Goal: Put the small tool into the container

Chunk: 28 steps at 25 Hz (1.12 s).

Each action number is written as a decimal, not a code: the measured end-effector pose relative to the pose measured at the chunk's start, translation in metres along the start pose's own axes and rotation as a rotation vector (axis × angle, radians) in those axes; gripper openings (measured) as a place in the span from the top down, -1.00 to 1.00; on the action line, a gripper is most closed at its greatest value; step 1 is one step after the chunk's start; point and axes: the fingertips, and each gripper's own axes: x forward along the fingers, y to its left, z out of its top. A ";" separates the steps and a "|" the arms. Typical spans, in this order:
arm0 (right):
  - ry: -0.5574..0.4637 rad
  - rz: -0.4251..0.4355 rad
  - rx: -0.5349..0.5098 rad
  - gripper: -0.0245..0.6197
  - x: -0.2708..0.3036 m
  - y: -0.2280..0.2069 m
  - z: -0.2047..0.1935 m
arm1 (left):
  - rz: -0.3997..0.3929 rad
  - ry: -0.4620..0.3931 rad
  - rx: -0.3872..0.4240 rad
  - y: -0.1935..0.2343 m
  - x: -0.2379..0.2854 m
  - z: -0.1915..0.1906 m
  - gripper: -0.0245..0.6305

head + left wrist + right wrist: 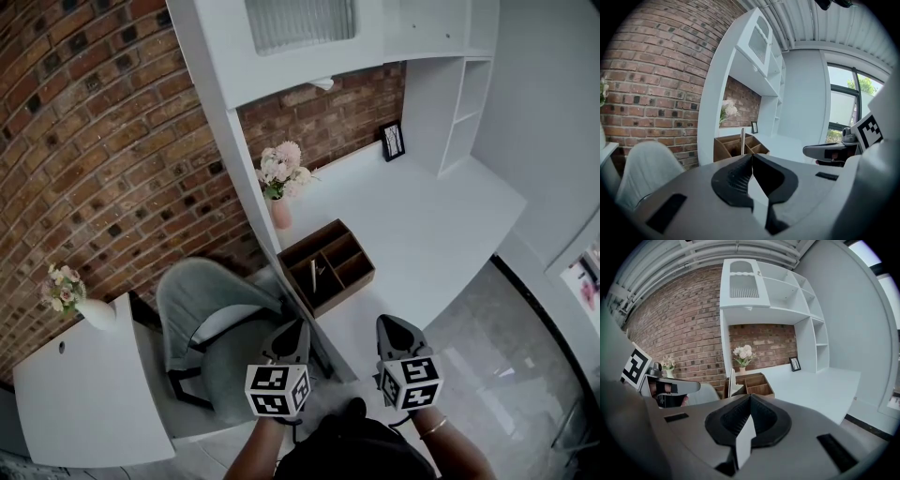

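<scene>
A brown wooden container point(326, 265) with several compartments stands on the white desk point(422, 225) near its left end. A thin metallic small tool point(314, 274) rests in its long left compartment, and shows as an upright sliver point(742, 139) in the left gripper view. My left gripper point(292, 330) hangs near the desk's front corner, short of the container, shut with nothing between its jaws point(751, 157). My right gripper point(392, 325) is level with it to the right, also shut and empty point(750, 397). The container point(752, 383) lies ahead of both.
A pink vase of flowers point(279, 187) stands behind the container, a small picture frame point(394, 141) at the desk's back. A white upright shelf panel point(239, 159) borders the desk's left. A grey chair point(211, 319) and a white side table point(84, 403) with a vase stand left.
</scene>
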 end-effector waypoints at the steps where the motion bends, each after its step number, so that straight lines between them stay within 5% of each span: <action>1: 0.002 -0.003 -0.004 0.91 -0.001 0.000 0.000 | -0.001 -0.002 0.002 0.000 -0.001 0.001 0.88; 28: -0.049 0.016 -0.010 0.91 -0.015 0.019 0.013 | -0.009 -0.032 -0.007 0.005 -0.013 0.006 0.89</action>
